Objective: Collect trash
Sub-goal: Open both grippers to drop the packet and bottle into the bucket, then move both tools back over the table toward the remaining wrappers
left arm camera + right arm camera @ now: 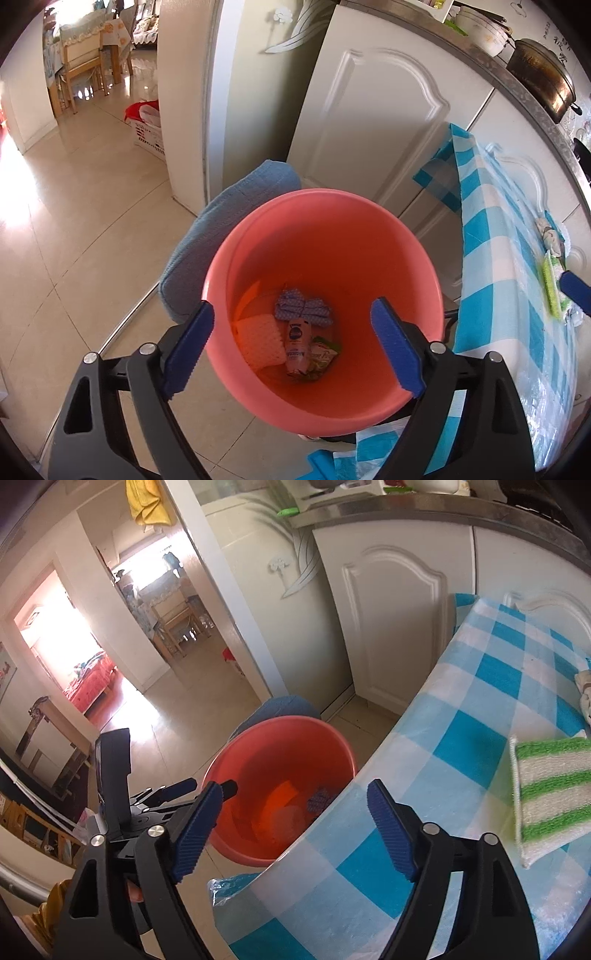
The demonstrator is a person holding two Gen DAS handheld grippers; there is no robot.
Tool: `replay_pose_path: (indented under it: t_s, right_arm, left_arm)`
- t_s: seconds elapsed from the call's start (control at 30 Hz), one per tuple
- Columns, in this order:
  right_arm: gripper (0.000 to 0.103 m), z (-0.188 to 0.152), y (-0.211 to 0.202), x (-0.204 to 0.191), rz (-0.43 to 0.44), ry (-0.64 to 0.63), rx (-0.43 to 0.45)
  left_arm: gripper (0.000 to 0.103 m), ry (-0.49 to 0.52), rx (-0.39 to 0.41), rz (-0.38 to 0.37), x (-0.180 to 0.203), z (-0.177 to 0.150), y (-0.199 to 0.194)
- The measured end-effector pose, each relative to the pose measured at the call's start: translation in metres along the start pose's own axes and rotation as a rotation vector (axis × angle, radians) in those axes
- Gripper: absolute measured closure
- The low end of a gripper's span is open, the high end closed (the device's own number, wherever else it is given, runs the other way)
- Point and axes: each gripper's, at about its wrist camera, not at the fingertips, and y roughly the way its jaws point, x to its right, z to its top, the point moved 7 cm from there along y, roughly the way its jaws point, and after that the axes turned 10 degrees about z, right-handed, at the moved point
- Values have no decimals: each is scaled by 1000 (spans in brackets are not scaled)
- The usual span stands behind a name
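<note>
A pink bucket (332, 229) stands on the floor beside the table. Inside lie a small pink bottle (297, 349), a blue checked wrapper (301, 308), a white foam net (258, 338) and a green-white packet (323, 354). My left gripper (293, 349) is open and empty, right above the bucket. My right gripper (295, 830) is open and empty over the table's left edge, with the bucket (258, 746) below left. A green-striped sponge cloth (550, 797) lies on the checked tablecloth (461, 738), right of the right gripper. The left gripper also shows in the right wrist view (199, 788).
White cabinet doors (380, 122) stand behind the bucket. A blue cushion (229, 225) sits against the bucket's far left. Crumpled white trash (550, 236) lies farther along the table. A basket (147, 129) stands by the doorway. Tiled floor spreads left.
</note>
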Motion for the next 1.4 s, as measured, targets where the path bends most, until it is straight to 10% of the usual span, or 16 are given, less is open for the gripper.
replay_pose_path:
  t_s: [1.4]
  right_arm:
    - [13, -31, -205, 179, -188, 300, 470]
  left_arm:
    - [7, 276, 66, -113, 168, -5, -85]
